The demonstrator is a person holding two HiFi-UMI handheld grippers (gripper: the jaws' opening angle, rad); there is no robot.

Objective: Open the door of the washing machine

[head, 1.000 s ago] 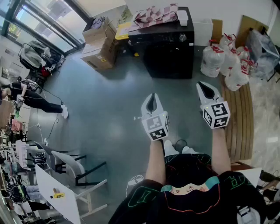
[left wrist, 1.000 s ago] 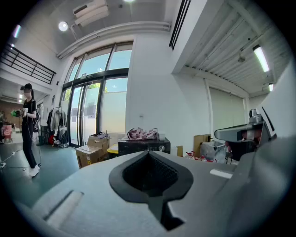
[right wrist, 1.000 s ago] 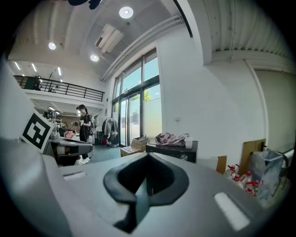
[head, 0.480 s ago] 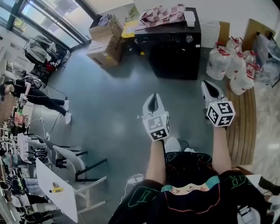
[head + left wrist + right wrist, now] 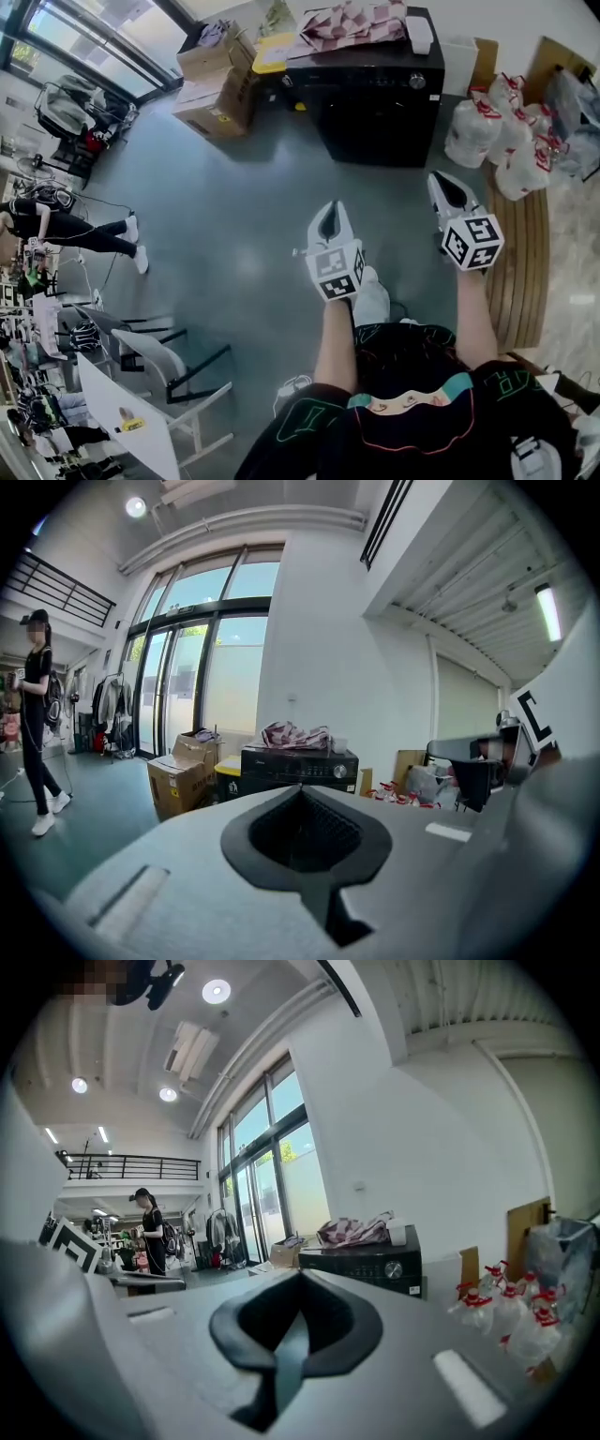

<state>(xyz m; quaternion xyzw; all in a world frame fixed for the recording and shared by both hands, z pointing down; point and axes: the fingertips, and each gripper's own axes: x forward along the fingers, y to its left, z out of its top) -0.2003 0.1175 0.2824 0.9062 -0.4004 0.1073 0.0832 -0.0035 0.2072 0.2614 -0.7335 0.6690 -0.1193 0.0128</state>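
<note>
The black washing machine stands against the far wall with its front door closed and a checked cloth piled on top. It also shows in the left gripper view as the washing machine and in the right gripper view as the washing machine. My left gripper is shut and empty, held out over the grey floor well short of the machine. My right gripper is shut and empty too, a little nearer the machine's right corner.
Cardboard boxes sit left of the machine. White bags with red ties and a wooden bench lie to the right. A chair and white table stand at lower left. A person is far left.
Both grippers have moved forward toward the washing machine, which now sits closer in the head view. Both stayed shut.
</note>
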